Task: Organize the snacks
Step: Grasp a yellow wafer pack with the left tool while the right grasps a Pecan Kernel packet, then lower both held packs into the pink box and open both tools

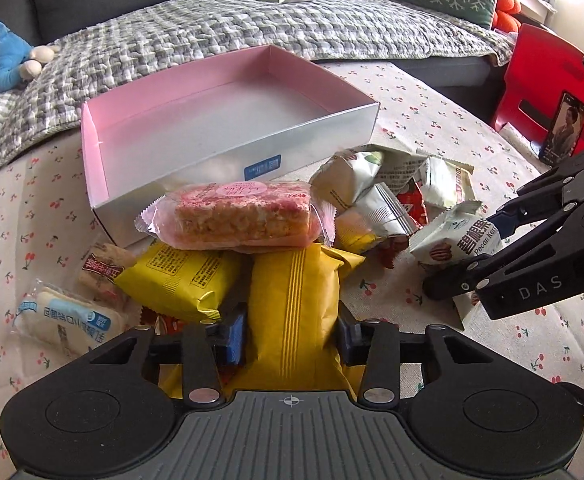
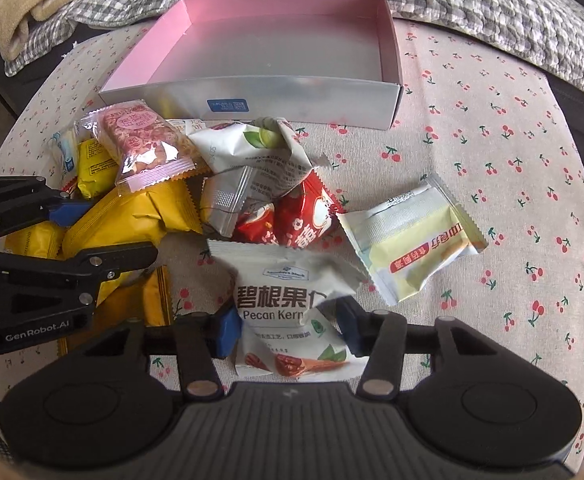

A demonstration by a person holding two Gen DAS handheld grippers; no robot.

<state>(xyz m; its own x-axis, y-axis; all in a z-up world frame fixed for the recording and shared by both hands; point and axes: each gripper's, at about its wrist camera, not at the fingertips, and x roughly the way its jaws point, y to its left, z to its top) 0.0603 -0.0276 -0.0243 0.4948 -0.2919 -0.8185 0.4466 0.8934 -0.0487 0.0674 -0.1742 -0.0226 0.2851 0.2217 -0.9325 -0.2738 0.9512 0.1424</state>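
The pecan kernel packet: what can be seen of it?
The pecan kernel packet is a white, crinkled foil-like pouch with dark Chinese lettering, "Pecan Kern" in English and nut pictures near its lower end. It lies on the cherry-print tablecloth, in front of the red packets, with the right claw closed on it.

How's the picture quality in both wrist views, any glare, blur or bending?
Left wrist view: window glare at upper right, box front wall reflective, table edges bowed by the fisheye. Right wrist view: even light, pecan packet print sharp, corners dark.
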